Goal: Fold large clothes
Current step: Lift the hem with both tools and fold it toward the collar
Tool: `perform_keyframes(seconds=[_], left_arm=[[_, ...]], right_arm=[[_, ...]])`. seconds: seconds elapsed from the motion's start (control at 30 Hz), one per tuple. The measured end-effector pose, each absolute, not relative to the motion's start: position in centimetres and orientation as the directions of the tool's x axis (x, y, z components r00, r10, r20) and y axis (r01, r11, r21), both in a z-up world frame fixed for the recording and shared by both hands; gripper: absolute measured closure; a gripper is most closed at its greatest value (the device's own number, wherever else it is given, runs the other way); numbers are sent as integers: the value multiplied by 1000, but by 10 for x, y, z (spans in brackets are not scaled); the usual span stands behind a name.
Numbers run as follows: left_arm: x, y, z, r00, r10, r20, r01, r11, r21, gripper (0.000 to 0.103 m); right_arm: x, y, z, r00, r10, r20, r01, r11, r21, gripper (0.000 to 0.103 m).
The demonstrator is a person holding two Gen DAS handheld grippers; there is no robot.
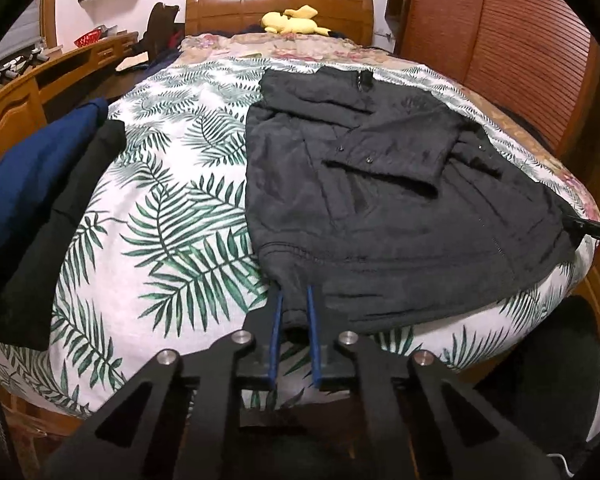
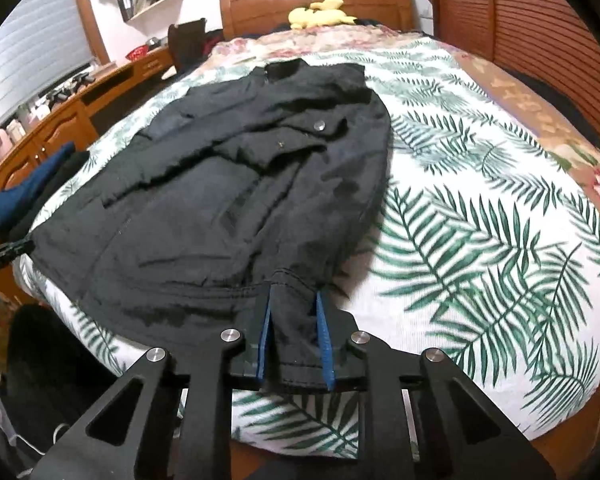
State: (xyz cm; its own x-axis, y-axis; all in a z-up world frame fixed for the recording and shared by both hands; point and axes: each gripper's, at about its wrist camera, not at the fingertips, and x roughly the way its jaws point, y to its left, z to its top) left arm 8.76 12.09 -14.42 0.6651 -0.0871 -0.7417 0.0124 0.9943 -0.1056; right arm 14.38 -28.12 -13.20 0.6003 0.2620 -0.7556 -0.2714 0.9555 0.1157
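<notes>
my pads (image 1: 275, 332): blue | jacket (image 1: 380, 200): black | bedspread (image 1: 172, 216): white, green fern leaves | plush toy (image 1: 294, 20), 12 o'clock: yellow

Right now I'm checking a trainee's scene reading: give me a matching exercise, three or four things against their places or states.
Things:
1. black padded jacket
2. yellow plush toy
3. folded navy-blue garment
4. left gripper

Places or states:
A. by the wooden headboard
B. jaws pinching a hem corner
C. spread on the leaf-print bedspread
D. at the bed's edge beside the desk

Pairs: 1-C, 2-A, 3-D, 4-B
</notes>
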Motion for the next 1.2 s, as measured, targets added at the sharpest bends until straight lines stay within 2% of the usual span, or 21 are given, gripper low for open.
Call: perform_keyframes(seconds=[0.23, 0.33, 0.4, 0.43, 0.57, 0.73, 0.77, 0.8, 0.9, 1.2], left_arm=[[93, 123, -152, 632, -86, -770, -4, 993, -114, 95], [95, 126, -158, 618, -95, -781, -12, 991, -131, 95], [95, 127, -160, 616, -102, -781, -14, 990, -139, 95], [95, 128, -160, 614, -106, -782, -15, 989, -146, 95], [96, 127, -163, 597, -99, -796, -10, 991, -131, 92], [93, 125, -163, 603, -93, -792, 0, 993, -116, 91], [92, 123, -163, 604, -89, -792, 8, 994, -106, 96], [91, 119, -159, 618, -74, -783, 17, 997, -82, 99], [87, 118, -144, 654, -66, -754, 6, 997, -81, 101], [70, 105, -44, 811, -69, -581, 34, 997, -72, 102]], right_arm=[[147, -279, -136, 588, 254, -768, -279, 955, 102, 85], [148, -284, -147, 574, 254, -778, -258, 958, 122, 82], [149, -287, -157, 554, 234, -799, -238, 964, 117, 73], [149, -288, -161, 542, 234, -807, -235, 964, 122, 71], [151, -292, -163, 536, 254, -805, -208, 964, 166, 69], [149, -286, -162, 548, 235, -803, -215, 967, 136, 66], [149, -286, -161, 553, 239, -798, -221, 966, 136, 69], [148, -286, -158, 561, 249, -789, -228, 963, 142, 78], [145, -287, -144, 600, 274, -752, -236, 958, 162, 88], [126, -268, -40, 744, 339, -576, -329, 936, 126, 94]])
